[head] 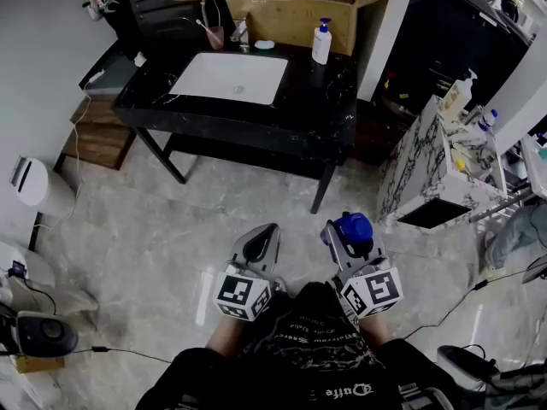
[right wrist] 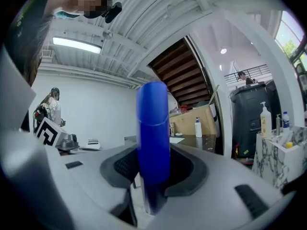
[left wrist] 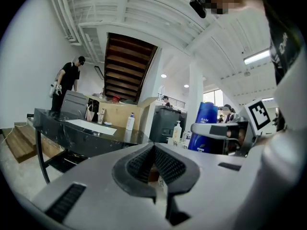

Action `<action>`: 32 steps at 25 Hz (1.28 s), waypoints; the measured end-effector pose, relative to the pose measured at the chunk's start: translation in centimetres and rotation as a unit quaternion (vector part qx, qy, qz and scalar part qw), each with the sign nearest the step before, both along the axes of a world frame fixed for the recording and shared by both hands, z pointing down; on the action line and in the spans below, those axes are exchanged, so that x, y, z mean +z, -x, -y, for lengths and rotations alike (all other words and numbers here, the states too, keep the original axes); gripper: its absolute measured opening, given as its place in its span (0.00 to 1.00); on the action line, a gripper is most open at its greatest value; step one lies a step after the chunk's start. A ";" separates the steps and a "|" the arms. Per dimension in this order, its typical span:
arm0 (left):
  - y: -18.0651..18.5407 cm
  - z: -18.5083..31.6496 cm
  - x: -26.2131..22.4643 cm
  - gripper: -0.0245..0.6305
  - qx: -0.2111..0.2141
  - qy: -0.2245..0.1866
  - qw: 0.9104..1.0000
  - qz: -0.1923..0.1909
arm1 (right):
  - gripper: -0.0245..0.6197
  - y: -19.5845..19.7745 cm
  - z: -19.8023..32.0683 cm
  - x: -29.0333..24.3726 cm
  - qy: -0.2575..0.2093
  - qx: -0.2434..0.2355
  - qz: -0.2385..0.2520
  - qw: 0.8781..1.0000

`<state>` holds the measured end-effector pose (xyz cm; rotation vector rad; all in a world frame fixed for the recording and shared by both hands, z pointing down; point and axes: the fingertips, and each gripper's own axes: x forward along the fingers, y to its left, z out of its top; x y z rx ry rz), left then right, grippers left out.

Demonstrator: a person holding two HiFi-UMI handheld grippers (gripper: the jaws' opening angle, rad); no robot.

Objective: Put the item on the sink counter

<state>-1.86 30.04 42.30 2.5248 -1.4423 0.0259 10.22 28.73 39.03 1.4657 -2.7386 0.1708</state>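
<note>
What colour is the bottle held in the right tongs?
Deep blue. The bottle shows best in the right gripper view.

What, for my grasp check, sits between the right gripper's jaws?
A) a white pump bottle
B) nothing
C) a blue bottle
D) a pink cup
C: in the right gripper view, the right gripper is closed on a blue bottle that stands upright between its pads.

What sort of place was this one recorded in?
Probably a mock bathroom inside a large workshop or studio: a black sink counter with white basin and pump bottle, a cardboard box behind it, a high ribbed ceiling overhead.
</note>
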 end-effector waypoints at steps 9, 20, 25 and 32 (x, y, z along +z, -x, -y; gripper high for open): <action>1.7 0.6 1.5 0.05 0.001 0.019 1.000 0.003 | 0.26 1.1 1.3 0.7 0.011 0.007 0.000 1.000; 2.0 4.3 2.9 0.05 -0.016 0.038 0.999 0.009 | 0.26 1.4 6.0 2.0 0.024 -0.014 0.001 1.000; 1.3 7.8 3.0 0.05 -0.032 0.037 0.999 0.015 | 0.26 1.0 10.0 2.7 0.028 -0.035 -0.002 0.999; 0.0 15.0 2.5 0.05 -0.043 0.030 0.998 0.029 | 0.26 0.3 17.7 2.1 0.015 -0.063 -0.002 0.998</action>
